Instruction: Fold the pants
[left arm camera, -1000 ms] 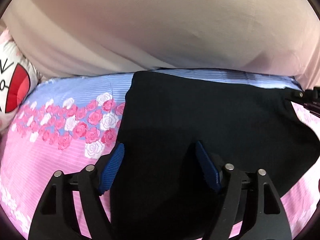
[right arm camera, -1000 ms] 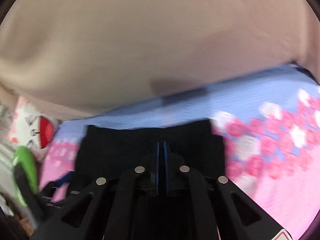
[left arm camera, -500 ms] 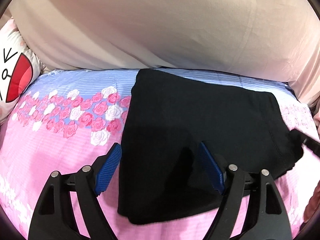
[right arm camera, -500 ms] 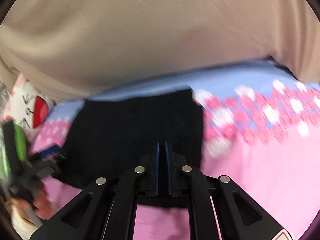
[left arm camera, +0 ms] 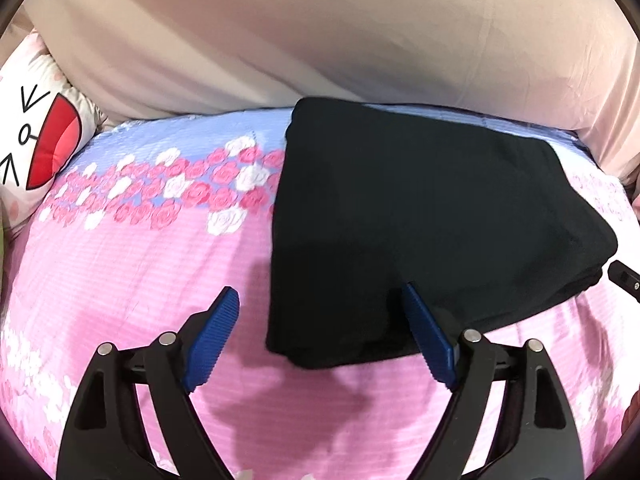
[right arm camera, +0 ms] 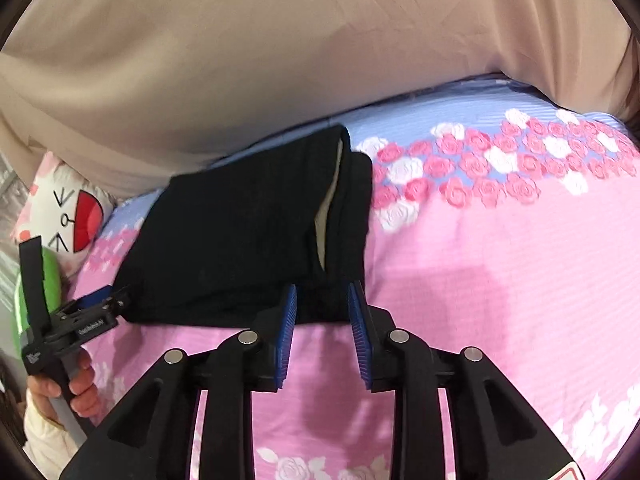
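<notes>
Pink bedsheet around folded pants; left gripper wide (empty), right gripper parted

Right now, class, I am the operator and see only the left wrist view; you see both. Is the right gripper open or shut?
Observer: Open. The right gripper has a gap between its pads, at the near edge of the pants.
Operator: Does the fold look tidy on that side?
Observer: Not quite: a pale strip shows between black layers near the right edge.
Operator: Anything beside my left gripper?
Observer: A green thing sits just behind the left gripper, below the pillow.
</notes>
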Motion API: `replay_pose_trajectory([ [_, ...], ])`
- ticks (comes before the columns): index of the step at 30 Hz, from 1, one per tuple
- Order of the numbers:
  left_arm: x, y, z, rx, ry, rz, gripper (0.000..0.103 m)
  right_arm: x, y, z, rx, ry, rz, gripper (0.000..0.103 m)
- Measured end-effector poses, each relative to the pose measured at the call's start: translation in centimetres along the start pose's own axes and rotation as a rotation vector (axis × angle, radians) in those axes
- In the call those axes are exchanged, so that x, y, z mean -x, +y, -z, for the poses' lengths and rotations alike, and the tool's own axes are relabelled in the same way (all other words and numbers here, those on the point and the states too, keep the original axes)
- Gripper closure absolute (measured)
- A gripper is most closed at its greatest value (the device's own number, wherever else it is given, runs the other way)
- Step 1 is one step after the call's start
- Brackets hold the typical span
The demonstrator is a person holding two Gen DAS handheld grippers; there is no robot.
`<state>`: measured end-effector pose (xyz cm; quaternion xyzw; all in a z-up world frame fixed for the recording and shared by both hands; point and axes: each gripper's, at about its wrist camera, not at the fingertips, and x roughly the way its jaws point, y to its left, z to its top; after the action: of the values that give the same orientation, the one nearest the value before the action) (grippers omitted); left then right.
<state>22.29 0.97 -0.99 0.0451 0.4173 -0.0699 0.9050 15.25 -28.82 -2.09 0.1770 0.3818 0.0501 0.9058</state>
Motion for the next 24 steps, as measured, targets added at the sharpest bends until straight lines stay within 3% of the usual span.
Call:
replay_pose_trajectory([
  [3, 0.0, 0.1, 0.0, 0.016, 0.003, 0.008, 0.022, -1.1, -0.1, 0.5, -0.012, 0.029, -0.007, 0.076],
  [7, 0.0, 0.0, 0.1, 0.01, -0.003, 0.004, 0.022, -1.3, 0.5, 0.7, 0.001, 0.022, -0.011, 0.063],
  [10, 0.6, 0.1, 0.3, 0.009, -0.004, 0.018, 0.022, -1.1, 0.8, 0.8, 0.007, 0.017, -0.011, 0.061],
  [13, 1.5, 0.3, 1.3, -0.001, -0.007, 0.052, 0.012, -1.1, 0.9, 1.0, 0.011, 0.015, -0.007, 0.046],
  [15, 0.8, 0.0, 1.8, -0.028, 0.016, 0.052, 0.012, -1.6, 0.9, 0.7, 0.013, 0.003, -0.003, 0.045],
  [16, 0.2, -0.2, 1.9, -0.043, 0.023, 0.038, 0.013, -1.9, 0.9, 0.3, 0.012, 0.005, -0.011, 0.046],
  [17, -0.5, -0.4, 1.8, -0.059, 0.029, 0.038, 0.022, -2.2, 0.8, 0.0, 0.01, 0.006, -0.016, 0.058],
  [18, -1.0, -0.5, 1.7, -0.067, 0.041, 0.069, 0.043, -2.5, 0.8, -0.3, 0.013, 0.006, -0.01, 0.069],
  [19, -1.3, -0.6, 1.4, -0.065, 0.058, 0.116, 0.05, -2.9, 0.9, -0.5, 0.021, 0.024, -0.02, 0.077],
  [21, -0.6, -0.1, 0.3, -0.025, 0.056, 0.128, 0.074, -1.7, 1.1, -1.2, 0.017, 0.001, -0.053, 0.084],
  [23, 0.8, 0.8, -0.6, 0.012, 0.032, 0.176, 0.073, -0.1, 1.3, -1.6, 0.032, -0.046, -0.061, 0.1],
  [24, 0.8, 1.0, -0.6, 0.018, 0.035, 0.168, 0.069, 0.4, 1.1, -1.6, 0.034, -0.065, -0.038, 0.099],
])
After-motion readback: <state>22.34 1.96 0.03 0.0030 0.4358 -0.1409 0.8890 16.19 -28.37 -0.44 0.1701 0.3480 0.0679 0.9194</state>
